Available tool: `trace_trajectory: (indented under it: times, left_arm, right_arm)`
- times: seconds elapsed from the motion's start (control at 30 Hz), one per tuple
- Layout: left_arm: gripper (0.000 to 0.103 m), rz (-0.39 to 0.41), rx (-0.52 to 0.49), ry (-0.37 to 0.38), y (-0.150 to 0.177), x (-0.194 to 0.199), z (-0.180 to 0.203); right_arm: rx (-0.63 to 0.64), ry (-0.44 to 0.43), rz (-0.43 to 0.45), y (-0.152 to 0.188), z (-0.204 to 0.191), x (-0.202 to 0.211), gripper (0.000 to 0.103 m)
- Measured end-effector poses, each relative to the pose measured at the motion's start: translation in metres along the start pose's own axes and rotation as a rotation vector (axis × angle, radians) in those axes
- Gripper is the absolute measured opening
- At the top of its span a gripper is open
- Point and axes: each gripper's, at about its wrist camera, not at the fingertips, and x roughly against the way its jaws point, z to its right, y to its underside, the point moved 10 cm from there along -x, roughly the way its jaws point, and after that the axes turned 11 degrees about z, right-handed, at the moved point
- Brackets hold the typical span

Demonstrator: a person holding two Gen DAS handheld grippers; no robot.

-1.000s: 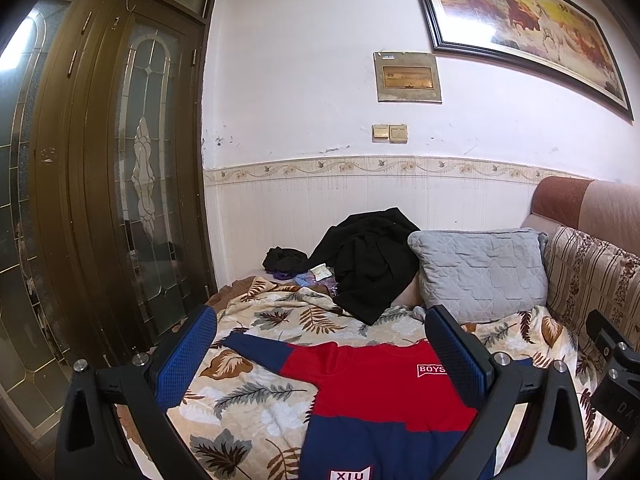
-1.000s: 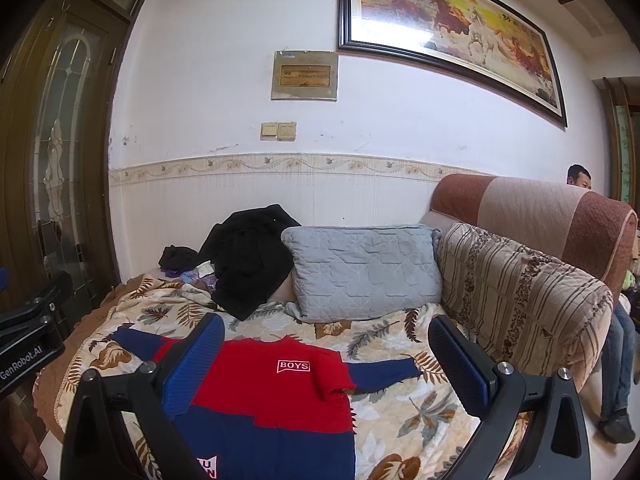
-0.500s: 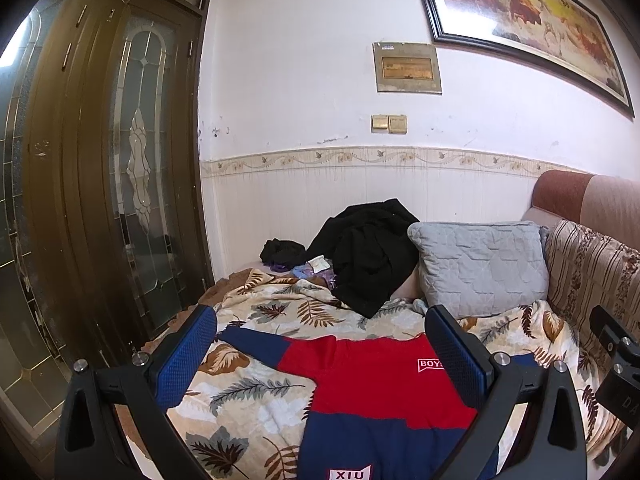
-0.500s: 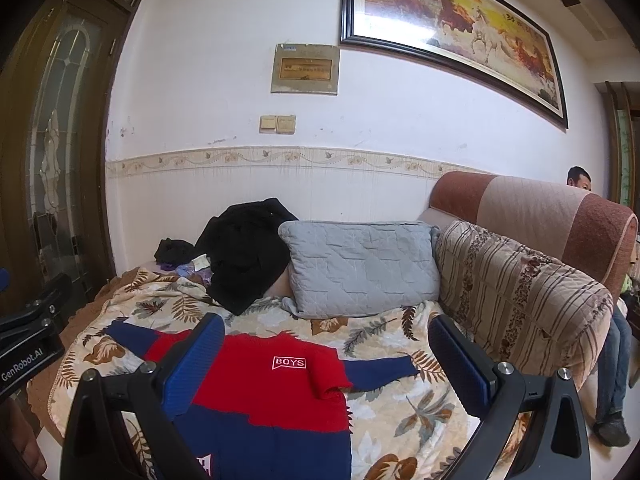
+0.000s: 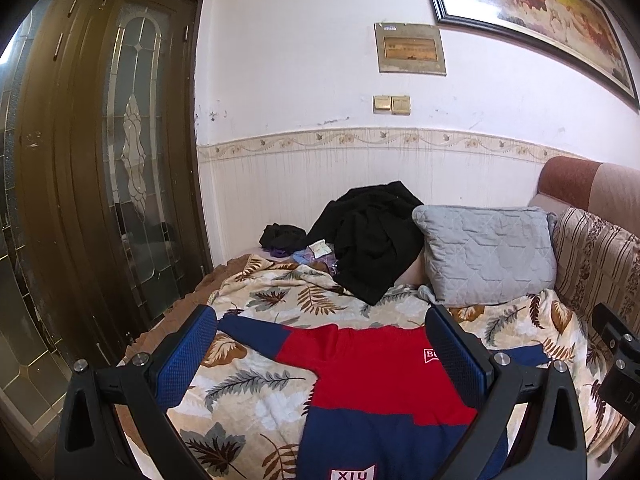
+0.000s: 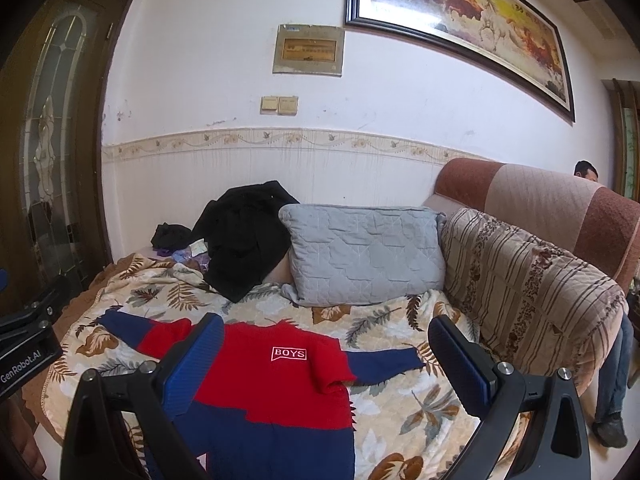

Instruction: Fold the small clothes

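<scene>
Where it lies flat on the leaf-print blanket (image 6: 400, 408), the sweater (image 6: 280, 384) shows a red chest and shoulders, navy sleeves spread to both sides, a navy lower body, and a white "BOYS" patch. Beyond the sweater: grey pillow (image 6: 364, 256), black garment (image 6: 244, 244). Above the sweater: left gripper (image 5: 320, 364), right gripper (image 6: 326, 368), both spread wide, holding nothing.

The red-and-blue sweater (image 6: 280, 384) bears a white "BOYS" patch on its chest and an "XIU" label lower down; the left hand-held gripper (image 6: 24, 356) body reads "GenRobot.AI".
</scene>
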Motion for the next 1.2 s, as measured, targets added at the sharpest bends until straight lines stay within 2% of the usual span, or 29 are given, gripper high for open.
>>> trace_trajectory:
  times: [0.13,0.23,0.37,0.5,0.6,0.67,0.77,0.87,1.03,1.07,1.1,1.17,1.2]
  left_arm:
    - [0.103,-0.032,-0.004,0.004,0.017,-0.018,0.002]
    - [0.103,-0.099,-0.003,0.022,0.045,-0.044,0.009]
    - [0.103,-0.264,0.001,0.076,0.118,-0.087,0.022]
    - [0.103,-0.400,-0.027,0.062,0.198,-0.126,0.028]
    - [0.103,-0.454,-0.023,0.054,0.228,-0.147,0.031]
    - [0.103,-0.457,-0.009,0.063,0.235,-0.163,0.035]
    - [0.103,-0.453,-0.002,0.088,0.240,-0.189,0.048]
    - [0.103,-0.451,0.006,0.105,0.249,-0.209,0.056]
    - [0.103,-0.503,0.034,0.129,0.270,-0.231,0.062]
    - [0.103,-0.503,0.040,0.136,0.270,-0.234,0.063]
    - [0.103,-0.498,0.036,0.136,0.269,-0.235,0.063]
    - [0.103,-0.486,0.021,0.138,0.267,-0.236,0.064]
    - [0.103,-0.481,0.016,0.140,0.266,-0.236,0.063]
  right_arm:
    - [0.001,0.004,-0.030,0.012,0.001,-0.018,0.103]
    - [-0.006,0.005,-0.074,0.031,0.006,-0.039,0.103]
    - [-0.061,-0.049,-0.146,0.079,0.021,-0.080,0.103]
    - [-0.248,-0.161,-0.290,0.153,0.055,-0.135,0.103]
    - [-0.438,-0.179,-0.392,0.205,0.094,-0.178,0.103]
    - [-0.592,-0.193,-0.417,0.231,0.121,-0.207,0.103]
    - [-0.809,-0.163,-0.450,0.268,0.162,-0.257,0.102]
    - [-1.016,-0.160,-0.444,0.289,0.186,-0.298,0.098]
    - [-1.134,-0.100,-0.515,0.324,0.200,-0.354,0.083]
    - [-1.123,-0.064,-0.546,0.334,0.199,-0.362,0.078]
    - [-1.111,-0.049,-0.543,0.337,0.200,-0.369,0.073]
    - [-1.066,-0.033,-0.508,0.330,0.199,-0.380,0.071]
    - [-1.046,-0.031,-0.498,0.329,0.198,-0.383,0.055]
